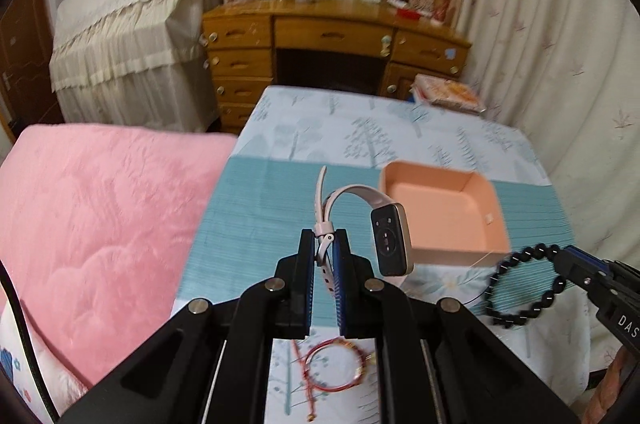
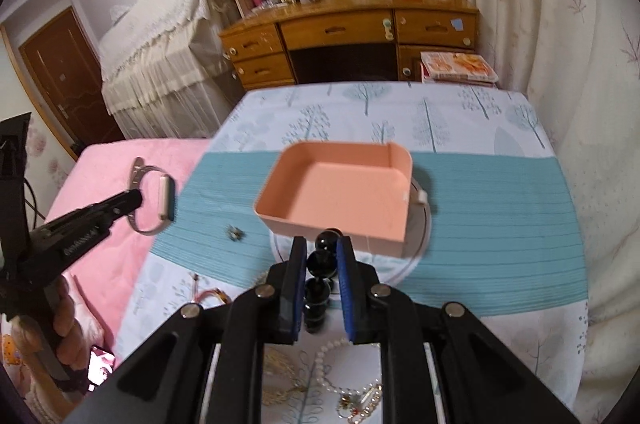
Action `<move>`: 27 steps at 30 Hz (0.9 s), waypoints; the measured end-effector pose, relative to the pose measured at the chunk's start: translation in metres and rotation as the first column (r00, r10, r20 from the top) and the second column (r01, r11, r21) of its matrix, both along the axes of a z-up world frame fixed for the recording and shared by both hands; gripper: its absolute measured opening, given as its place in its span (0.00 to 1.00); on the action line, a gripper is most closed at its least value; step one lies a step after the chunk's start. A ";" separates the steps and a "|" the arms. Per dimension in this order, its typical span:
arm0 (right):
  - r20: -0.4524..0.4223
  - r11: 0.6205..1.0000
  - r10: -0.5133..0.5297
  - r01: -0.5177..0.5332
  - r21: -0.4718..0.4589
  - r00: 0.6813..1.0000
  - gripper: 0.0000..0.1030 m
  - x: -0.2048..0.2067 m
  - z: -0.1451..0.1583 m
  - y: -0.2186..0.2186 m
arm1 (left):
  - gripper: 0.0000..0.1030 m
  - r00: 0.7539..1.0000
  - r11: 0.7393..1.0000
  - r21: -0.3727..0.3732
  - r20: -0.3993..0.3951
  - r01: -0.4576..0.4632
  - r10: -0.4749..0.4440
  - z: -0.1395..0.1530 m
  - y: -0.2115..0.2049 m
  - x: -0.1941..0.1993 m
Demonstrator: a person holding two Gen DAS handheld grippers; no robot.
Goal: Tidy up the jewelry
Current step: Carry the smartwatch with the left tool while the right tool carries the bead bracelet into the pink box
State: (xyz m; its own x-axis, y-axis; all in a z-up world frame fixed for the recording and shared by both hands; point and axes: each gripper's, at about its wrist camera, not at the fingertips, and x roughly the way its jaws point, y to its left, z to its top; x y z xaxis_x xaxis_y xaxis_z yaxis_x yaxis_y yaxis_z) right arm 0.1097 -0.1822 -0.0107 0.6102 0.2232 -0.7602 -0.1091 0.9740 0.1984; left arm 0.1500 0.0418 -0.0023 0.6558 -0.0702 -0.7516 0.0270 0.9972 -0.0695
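Watch: the pale-strapped watch point(image 1: 390, 238) hangs in the air over the teal mat point(image 1: 256, 220), just left of the pink tray point(image 1: 442, 212), held by its strap.
Left gripper: the left gripper point(image 1: 324, 256) is clamped narrow on the watch strap.
Black bead bracelet: the black bead bracelet point(image 1: 520, 284) dangles near the tray's front edge, above the tree-print cloth point(image 2: 400, 112).
Right gripper: the right gripper point(image 2: 322, 260) pinches the bracelet's beads between its blue pads point(image 2: 346, 288).
Tray: sits on the mat, open side up.
Red cord bracelet: the red cord bracelet point(image 1: 334, 368) lies on the cloth beneath the left gripper.
Pearl strand: the pearl strand point(image 2: 326, 364) lies on the cloth under the right gripper.
Pink blanket: the pink blanket point(image 1: 92, 208) lies left of the mat.
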 end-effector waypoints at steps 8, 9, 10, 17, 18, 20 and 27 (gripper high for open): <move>0.108 0.999 -0.021 0.016 0.043 0.994 0.15 0.013 0.042 0.000 | 0.06 0.996 0.998 -0.008 0.067 0.066 -0.066 0.032 -0.036 0.021; 0.117 0.999 -0.024 0.018 0.045 0.993 0.15 0.016 0.044 -0.001 | 0.06 0.995 0.997 -0.010 0.071 0.073 -0.072 0.033 -0.040 0.027; 0.124 0.998 -0.031 0.025 0.050 0.992 0.15 0.021 0.046 -0.001 | 0.06 0.994 0.997 -0.014 0.073 0.082 -0.080 0.032 -0.043 0.033; 0.087 0.994 -0.063 0.055 0.089 0.994 0.15 0.066 0.030 -0.010 | 0.06 0.990 0.989 -0.030 0.029 0.142 -0.141 0.005 -0.065 0.081; 0.073 0.993 -0.070 0.062 0.096 0.995 0.15 0.073 0.024 -0.012 | 0.06 0.989 0.989 -0.031 0.017 0.145 -0.144 -0.002 -0.068 0.087; 0.042 0.992 -0.074 0.070 0.105 0.996 0.15 0.083 0.010 -0.014 | 0.06 0.986 0.985 -0.047 -0.007 0.166 -0.166 -0.016 -0.075 0.099; -0.104 0.989 -0.102 0.112 0.096 0.989 0.15 0.124 -0.054 -0.027 | 0.06 0.964 0.968 -0.101 -0.112 0.229 -0.240 -0.069 -0.097 0.133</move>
